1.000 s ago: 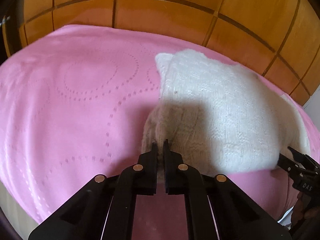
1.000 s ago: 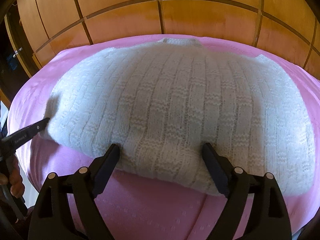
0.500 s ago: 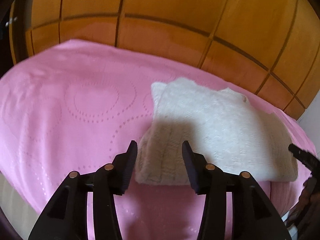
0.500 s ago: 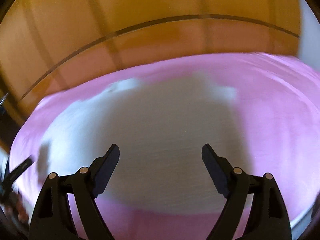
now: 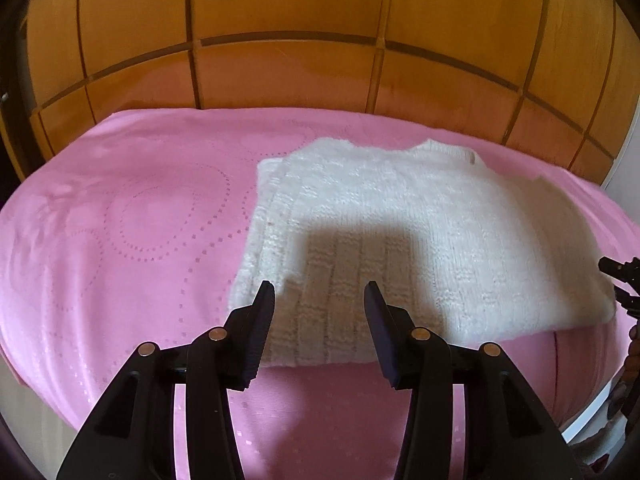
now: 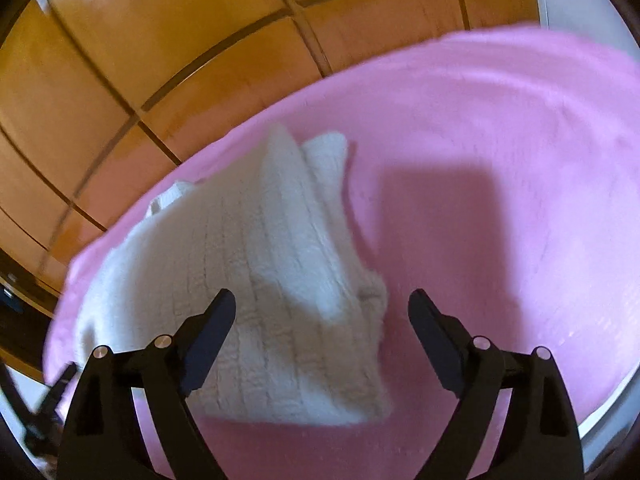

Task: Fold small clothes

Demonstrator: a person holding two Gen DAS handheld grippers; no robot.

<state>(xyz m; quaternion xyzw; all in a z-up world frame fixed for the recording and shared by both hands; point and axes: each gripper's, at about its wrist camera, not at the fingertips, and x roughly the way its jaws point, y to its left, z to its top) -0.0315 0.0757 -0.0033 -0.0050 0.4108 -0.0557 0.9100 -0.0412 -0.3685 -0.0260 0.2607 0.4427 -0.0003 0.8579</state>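
One sweater (image 5: 400, 216) (white), one blanket (image 5: 120, 240)

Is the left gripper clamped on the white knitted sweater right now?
No: the left gripper stands open above the white knitted sweater, which lies flat on the pink bedspread, pads clear of it.

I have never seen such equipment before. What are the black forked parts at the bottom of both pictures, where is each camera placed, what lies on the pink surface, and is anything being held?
There is no robot here. A person holds one hand-held tool in each hand, and each tool has a two-fingered claw and a wide-angle camera looking forward along the fingers. One picture comes from the left claw, the other from the right claw. That is why you see black fingers at the bottom of each.

On the pink patterned bedspread lies a small white knitted sweater, already partly folded. Behind it stands an orange wooden panelled wall.

Nothing is held. Both claws are open and empty above the sweater; the left one has just opened.
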